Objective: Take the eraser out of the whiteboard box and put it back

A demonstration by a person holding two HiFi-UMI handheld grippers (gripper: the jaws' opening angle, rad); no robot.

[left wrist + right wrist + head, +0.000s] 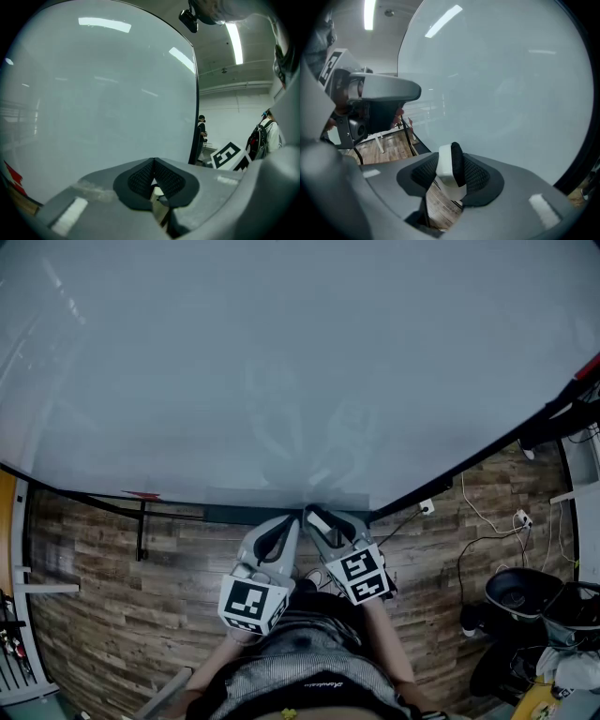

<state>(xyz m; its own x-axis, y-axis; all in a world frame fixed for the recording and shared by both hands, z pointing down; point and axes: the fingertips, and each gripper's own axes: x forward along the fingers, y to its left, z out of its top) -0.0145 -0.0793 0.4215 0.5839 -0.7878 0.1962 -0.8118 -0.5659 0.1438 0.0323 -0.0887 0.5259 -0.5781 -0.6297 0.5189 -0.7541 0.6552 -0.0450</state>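
The eraser point(446, 164), a white block with a black felt face, stands upright between the pads of my right gripper point(451, 174), which is shut on it. In the head view that gripper point(315, 516) points at the whiteboard's lower edge, with the eraser point(319, 520) at its tip right by the dark whiteboard box point(239, 514). My left gripper point(290, 523) is close beside it on the left. In the left gripper view the left gripper point(153, 174) has its pads together with nothing between them.
The large whiteboard point(281, 362) fills most of the head view, with a red mark point(142, 494) at its lower left edge. Under it is wood floor point(103, 587) with a black stand leg point(141, 531). Cables and dark gear point(525, 596) lie at the right. People point(201, 133) stand far off.
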